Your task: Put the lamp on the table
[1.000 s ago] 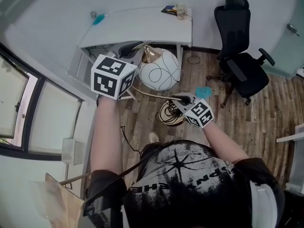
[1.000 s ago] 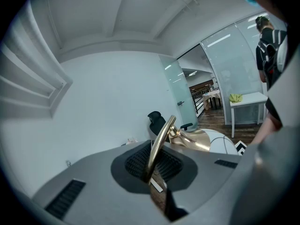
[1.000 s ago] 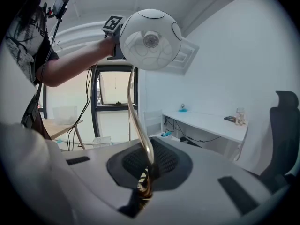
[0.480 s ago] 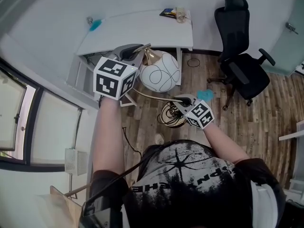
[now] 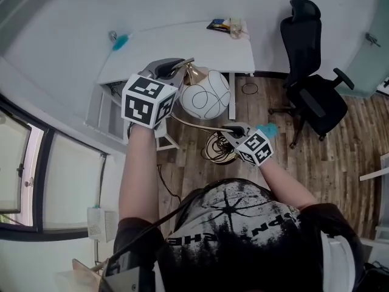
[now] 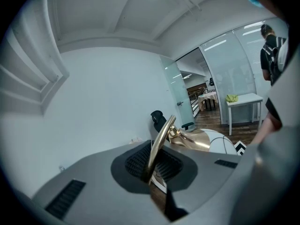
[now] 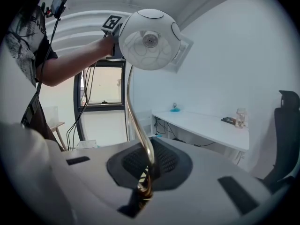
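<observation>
The lamp has a white globe shade with black line drawing, a curved gold stem and a round gold base. It hangs in the air above the wooden floor, just in front of the white table. My left gripper is shut on the stem's upper end beside the shade; the stem runs out from between its jaws. My right gripper is shut on the lower stem near the base. In the right gripper view the shade stands high above the jaws.
A black office chair stands to the right of the table. On the tabletop lie a teal object at its left end and a glass with small items at its right end. Windows line the left wall.
Both grippers and the lamp have travelled together toward the table, which now lies closer under the shade. The grips on the stem look the same.
</observation>
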A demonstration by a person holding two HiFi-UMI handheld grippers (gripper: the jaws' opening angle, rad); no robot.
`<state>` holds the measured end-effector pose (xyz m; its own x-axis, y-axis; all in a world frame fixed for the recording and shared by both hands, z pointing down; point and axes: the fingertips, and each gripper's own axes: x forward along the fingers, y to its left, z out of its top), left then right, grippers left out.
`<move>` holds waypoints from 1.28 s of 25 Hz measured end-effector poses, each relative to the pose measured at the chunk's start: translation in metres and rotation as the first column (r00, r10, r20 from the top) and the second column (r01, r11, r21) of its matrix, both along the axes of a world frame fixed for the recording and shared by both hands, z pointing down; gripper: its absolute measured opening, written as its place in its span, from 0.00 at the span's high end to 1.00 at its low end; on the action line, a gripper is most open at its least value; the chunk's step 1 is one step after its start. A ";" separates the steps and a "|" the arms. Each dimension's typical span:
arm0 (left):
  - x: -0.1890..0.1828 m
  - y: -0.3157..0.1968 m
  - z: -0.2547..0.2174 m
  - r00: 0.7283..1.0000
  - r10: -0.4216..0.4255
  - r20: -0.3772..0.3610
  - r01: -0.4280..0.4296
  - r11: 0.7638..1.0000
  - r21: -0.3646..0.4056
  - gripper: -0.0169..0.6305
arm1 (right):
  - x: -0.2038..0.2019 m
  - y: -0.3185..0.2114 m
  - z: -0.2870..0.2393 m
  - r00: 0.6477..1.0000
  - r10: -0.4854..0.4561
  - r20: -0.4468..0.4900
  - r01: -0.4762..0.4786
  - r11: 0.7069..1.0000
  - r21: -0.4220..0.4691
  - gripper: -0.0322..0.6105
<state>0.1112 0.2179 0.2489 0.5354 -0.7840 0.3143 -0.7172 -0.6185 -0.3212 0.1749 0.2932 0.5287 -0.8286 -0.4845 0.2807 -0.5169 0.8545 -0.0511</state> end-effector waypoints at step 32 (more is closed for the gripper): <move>-0.129 -0.146 0.019 0.999 0.039 -0.015 -0.039 0.999 -0.030 0.95 | -0.129 -0.140 0.018 0.999 0.036 -0.015 -0.037 0.999 -0.037 0.92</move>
<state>-0.0175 0.0717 0.2679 0.5701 -0.7525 0.3297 -0.6965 -0.6555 -0.2919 0.0462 0.1532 0.5462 -0.8061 -0.5033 0.3113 -0.5488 0.8326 -0.0748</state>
